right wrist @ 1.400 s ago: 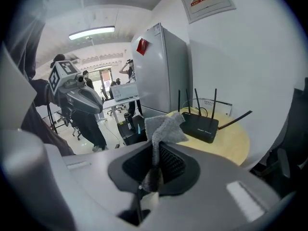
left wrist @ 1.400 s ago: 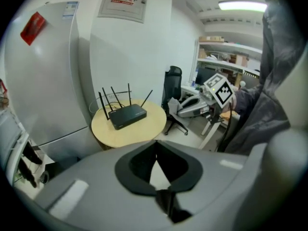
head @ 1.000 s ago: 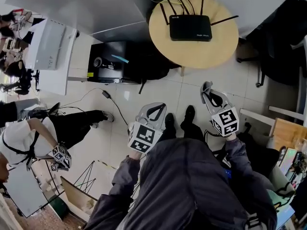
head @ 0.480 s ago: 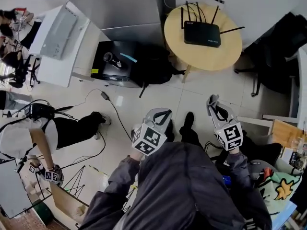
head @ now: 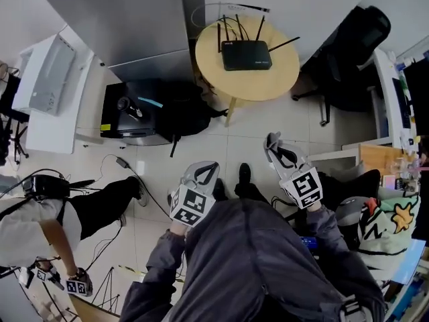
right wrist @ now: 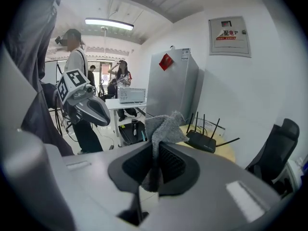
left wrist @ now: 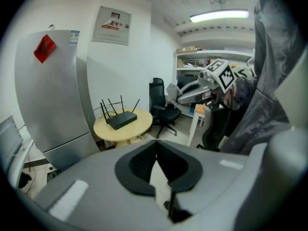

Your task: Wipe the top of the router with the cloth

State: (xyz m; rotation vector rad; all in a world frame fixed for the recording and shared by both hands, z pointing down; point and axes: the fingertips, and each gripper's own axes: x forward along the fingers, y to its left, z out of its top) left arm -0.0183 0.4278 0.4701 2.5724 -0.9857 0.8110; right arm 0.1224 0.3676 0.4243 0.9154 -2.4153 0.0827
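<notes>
The black router with several antennas lies on a round wooden table, well ahead of both grippers. My right gripper is held near my body above the floor, shut on a grey cloth that sticks up from between its jaws. The right gripper view shows the router beyond the cloth. My left gripper hangs beside it to the left, jaws shut with nothing between them. In the left gripper view the router stands far off on the table.
A black office chair stands right of the table. A grey fridge and a black case with a bag are to the left. A person crouches at the left. A wooden desk is at the right.
The table and router look smaller and have shifted left in the head view. Both grippers keep their place near my body. The person at the left has moved.
</notes>
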